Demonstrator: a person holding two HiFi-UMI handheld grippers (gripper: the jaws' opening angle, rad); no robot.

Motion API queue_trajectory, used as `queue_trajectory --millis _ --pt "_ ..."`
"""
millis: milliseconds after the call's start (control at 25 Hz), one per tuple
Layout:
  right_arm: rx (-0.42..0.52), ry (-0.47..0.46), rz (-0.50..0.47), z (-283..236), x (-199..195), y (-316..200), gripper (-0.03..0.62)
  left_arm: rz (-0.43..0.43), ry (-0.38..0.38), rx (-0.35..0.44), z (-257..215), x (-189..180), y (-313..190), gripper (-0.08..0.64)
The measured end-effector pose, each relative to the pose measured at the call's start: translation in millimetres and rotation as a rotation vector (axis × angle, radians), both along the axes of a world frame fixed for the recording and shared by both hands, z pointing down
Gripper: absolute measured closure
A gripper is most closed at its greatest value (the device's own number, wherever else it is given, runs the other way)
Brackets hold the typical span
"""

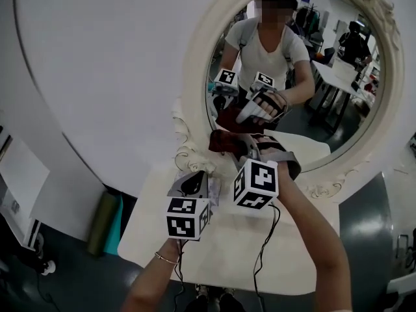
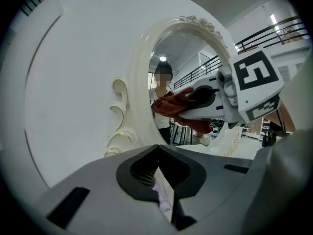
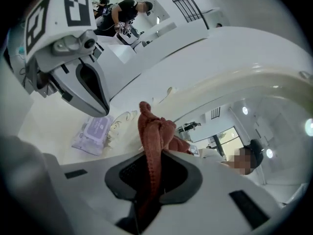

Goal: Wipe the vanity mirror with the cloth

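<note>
An oval vanity mirror with an ornate cream frame [image 1: 195,64] stands on a white table [image 1: 221,259]. A dark red cloth [image 1: 224,142] is bunched against the lower left of the glass, and my right gripper [image 1: 244,149] is shut on it. In the right gripper view the cloth [image 3: 151,136] rises out of the shut right gripper [image 3: 149,175]. My left gripper [image 1: 192,182] hangs lower left, by the frame's scrolled foot, shut. The left gripper view shows the cloth [image 2: 171,104] and right gripper [image 2: 203,102] at the mirror frame [image 2: 134,82].
A lavender wipes packet [image 3: 93,131] lies on the table just below the left gripper [image 3: 100,109]. A green and teal object [image 1: 107,223] stands on the floor left of the table. A white wall lies behind; the glass [image 1: 325,109] reflects a person and desks.
</note>
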State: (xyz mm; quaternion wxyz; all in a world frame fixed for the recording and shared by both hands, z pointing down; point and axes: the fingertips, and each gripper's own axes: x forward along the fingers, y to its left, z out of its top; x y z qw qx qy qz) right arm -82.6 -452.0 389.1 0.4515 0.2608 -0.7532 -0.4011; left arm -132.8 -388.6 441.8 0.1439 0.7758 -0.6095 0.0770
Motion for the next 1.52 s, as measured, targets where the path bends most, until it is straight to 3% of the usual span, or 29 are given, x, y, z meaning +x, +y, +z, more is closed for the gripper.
queue_trajectory --millis 160,320,520,680,880,1120,1520 --pt "0.115 -0.038 -0.004 -86.1 21.1 8.0 0.529 0.025 0.015 0.056 -46.6 14.9 -12.0 0.555" --pt "0.281 -0.063 0.053 -192.9 61.8 4.0 0.529 0.073 0.042 0.158 -114.0 44.0 -28.4 0.555" --pt "0.46 -0.018 0.135 -290.8 108.9 -3.5 0.529 0.12 0.019 0.253 -186.9 79.6 -45.0 0.555" --pt "0.547 0.018 0.177 -339.5 128.7 -6.8 0.529 0.142 0.006 0.309 -233.7 104.5 -53.5 0.555" --pt "0.609 0.036 0.168 -365.3 127.9 -11.7 0.528 0.137 0.0 0.361 -267.3 114.6 -62.7 0.555" --pt "0.665 0.071 0.159 -377.4 124.5 -14.8 0.528 0.128 -0.012 0.382 -275.4 114.9 -72.7 0.555" --pt "0.529 0.078 0.152 -318.6 116.9 -16.3 0.529 0.145 -0.015 0.289 -229.9 112.6 -69.8 0.555"
